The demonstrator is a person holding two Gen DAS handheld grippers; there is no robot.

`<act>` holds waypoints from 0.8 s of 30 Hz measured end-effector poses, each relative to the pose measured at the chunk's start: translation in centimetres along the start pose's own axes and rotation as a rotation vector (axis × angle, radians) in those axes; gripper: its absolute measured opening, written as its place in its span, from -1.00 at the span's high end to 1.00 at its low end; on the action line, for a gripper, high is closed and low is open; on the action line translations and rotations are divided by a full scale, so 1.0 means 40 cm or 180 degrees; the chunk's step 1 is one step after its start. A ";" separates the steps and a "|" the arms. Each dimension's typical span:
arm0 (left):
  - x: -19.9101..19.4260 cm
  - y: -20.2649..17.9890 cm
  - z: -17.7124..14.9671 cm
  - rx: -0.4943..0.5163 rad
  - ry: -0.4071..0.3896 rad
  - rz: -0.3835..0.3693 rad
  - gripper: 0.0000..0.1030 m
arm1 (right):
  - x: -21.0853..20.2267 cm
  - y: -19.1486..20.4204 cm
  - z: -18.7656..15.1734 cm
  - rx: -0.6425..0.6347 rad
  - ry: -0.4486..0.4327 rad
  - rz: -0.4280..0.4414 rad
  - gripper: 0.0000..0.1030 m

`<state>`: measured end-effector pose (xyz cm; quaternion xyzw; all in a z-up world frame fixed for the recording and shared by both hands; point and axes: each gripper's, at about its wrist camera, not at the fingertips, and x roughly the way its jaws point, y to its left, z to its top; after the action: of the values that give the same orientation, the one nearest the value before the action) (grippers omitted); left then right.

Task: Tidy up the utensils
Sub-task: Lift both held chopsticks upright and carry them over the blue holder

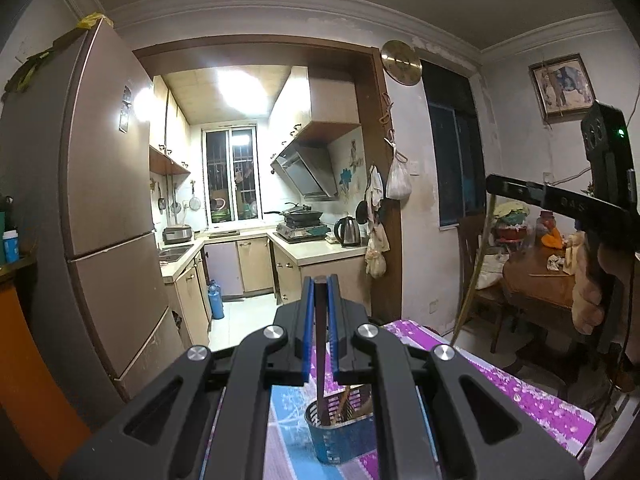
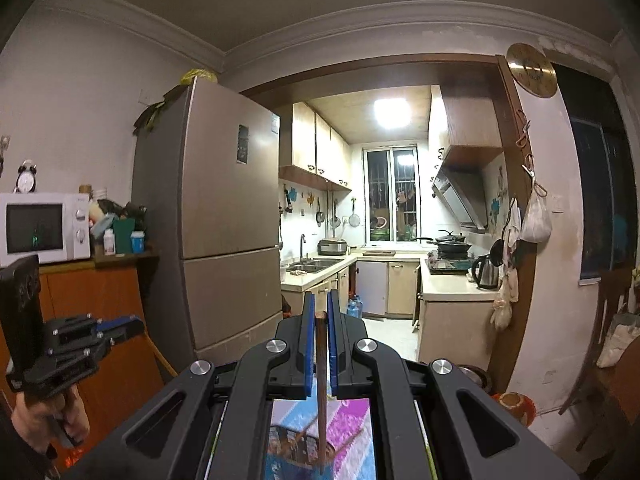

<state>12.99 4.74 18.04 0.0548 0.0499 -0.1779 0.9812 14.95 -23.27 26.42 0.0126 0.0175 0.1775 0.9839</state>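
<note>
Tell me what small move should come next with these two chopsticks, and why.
Probably lower the left gripper until its chopstick drops into the blue holder. That stick already hangs upright above the holder's mouth, and the right gripper holds its own chopstick just as high.

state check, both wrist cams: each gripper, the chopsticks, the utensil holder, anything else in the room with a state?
left gripper: shut on a dark chopstick, stick hanging down
right gripper: shut on a brown chopstick, stick hanging down
blue utensil holder: upright on the tablecloth, wooden utensils inside
kitchen ceiling light: on
fridge: doors closed
microwave: door closed
</note>
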 end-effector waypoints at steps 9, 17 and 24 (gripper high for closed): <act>0.110 -0.001 -0.008 -0.0003 0.0150 -0.0060 0.90 | 0.167 -0.014 0.005 0.0072 0.0162 0.0020 0.86; 0.184 0.010 -0.044 -0.0051 0.0303 -0.0091 0.91 | 0.270 -0.005 -0.079 0.0116 0.0409 0.0041 0.86; 0.235 0.024 -0.074 -0.0101 0.0437 -0.0097 0.91 | 0.321 -0.003 -0.139 0.0166 0.0560 0.0054 0.86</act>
<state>21.87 2.76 14.10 0.0505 0.1207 -0.1879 0.9734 26.81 -18.77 20.48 0.0227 0.1085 0.1858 0.9763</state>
